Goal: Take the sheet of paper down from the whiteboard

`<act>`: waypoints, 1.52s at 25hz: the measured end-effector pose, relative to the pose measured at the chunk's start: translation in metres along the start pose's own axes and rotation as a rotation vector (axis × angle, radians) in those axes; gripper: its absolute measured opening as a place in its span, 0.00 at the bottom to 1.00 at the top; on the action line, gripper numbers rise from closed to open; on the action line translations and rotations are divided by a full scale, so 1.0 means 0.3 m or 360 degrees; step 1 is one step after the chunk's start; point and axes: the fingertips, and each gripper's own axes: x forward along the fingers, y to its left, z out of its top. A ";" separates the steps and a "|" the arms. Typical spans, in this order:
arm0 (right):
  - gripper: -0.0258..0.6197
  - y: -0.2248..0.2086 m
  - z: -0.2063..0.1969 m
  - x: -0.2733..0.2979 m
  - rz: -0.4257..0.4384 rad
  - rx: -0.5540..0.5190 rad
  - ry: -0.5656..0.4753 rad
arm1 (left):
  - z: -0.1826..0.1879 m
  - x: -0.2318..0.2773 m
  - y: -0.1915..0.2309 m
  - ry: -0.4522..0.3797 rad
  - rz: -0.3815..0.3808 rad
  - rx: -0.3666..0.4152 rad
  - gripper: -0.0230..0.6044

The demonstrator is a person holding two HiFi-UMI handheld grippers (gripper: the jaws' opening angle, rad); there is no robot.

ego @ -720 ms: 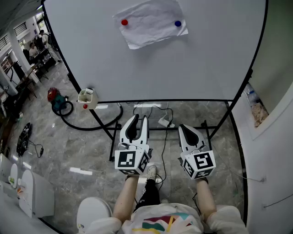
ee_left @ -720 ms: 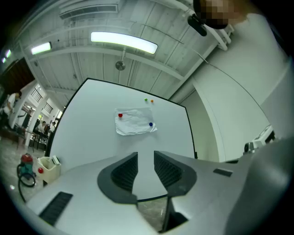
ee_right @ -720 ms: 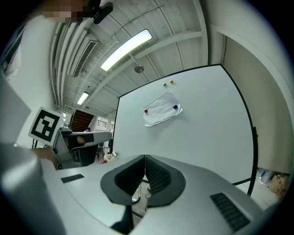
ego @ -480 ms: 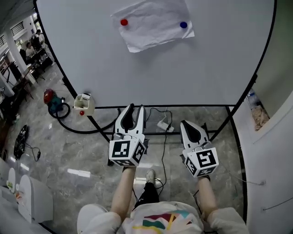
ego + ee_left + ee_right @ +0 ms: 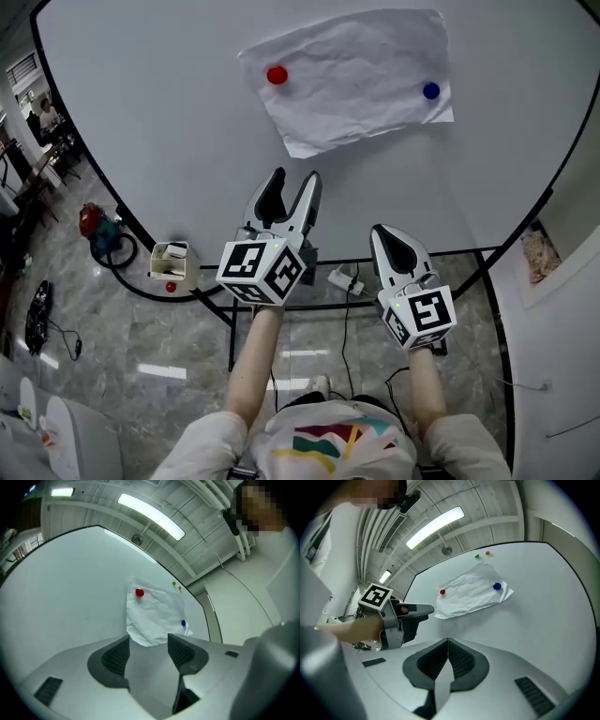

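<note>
Paper hangs in all views, ceiling lamp only in gripper views

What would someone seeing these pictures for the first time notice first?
A crumpled sheet of paper stands out high on the big whiteboard, pinned by a red magnet at its upper left and a blue magnet at its right. Just below it, the left gripper points up at the paper's lower edge with jaws wide apart and empty. The right gripper sits lower, jaws together.
</note>
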 end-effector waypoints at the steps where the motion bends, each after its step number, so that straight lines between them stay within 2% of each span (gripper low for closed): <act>1: 0.06 -0.010 0.009 0.040 -0.0003 -0.0014 -0.0009 | 0.001 0.040 0.027 0.0018 0.0004 0.0012 0.48; 6: 0.06 -0.067 0.043 0.157 -0.0005 -0.0107 -0.0020 | -0.036 0.160 0.069 0.0146 -0.0035 0.0027 0.48; 11: 0.06 -0.130 0.093 0.218 -0.0003 -0.0196 -0.0083 | -0.035 0.175 0.083 0.0115 -0.0044 -0.0027 0.46; 12: 0.06 -0.152 0.109 0.220 -0.0024 -0.0204 -0.0104 | -0.038 0.174 0.087 0.0114 -0.0033 -0.0019 0.41; 14: 0.06 -0.213 0.149 0.218 -0.0104 -0.0228 -0.0149 | -0.042 0.173 0.096 0.0113 -0.0002 0.0006 0.23; 18: 0.07 -0.342 0.268 0.212 -0.0313 -0.0436 -0.0219 | -0.043 0.163 0.099 0.0095 0.0044 0.0061 0.14; 19: 0.14 -0.372 0.305 0.214 -0.0355 -0.0490 -0.0237 | -0.042 0.162 0.096 0.0087 0.0056 0.0080 0.12; 20: 0.22 -0.400 0.344 0.219 -0.0389 -0.0530 -0.0256 | -0.040 0.163 0.093 0.0079 0.0068 0.0097 0.12; 23: 0.23 -0.464 0.459 0.242 -0.0469 -0.0623 -0.0322 | -0.042 0.167 0.091 0.0066 0.0096 0.0118 0.11; 27: 0.23 -0.511 0.536 0.291 -0.0495 -0.0693 -0.0328 | -0.047 0.168 0.089 0.0078 0.0114 0.0163 0.11; 30: 0.23 -0.543 0.546 0.314 -0.0527 -0.0714 -0.0291 | -0.047 0.167 0.089 0.0077 0.0121 0.0173 0.11; 38: 0.23 -0.560 0.540 0.316 -0.0486 -0.0742 -0.0301 | -0.046 0.175 0.095 0.0067 0.0132 0.0194 0.11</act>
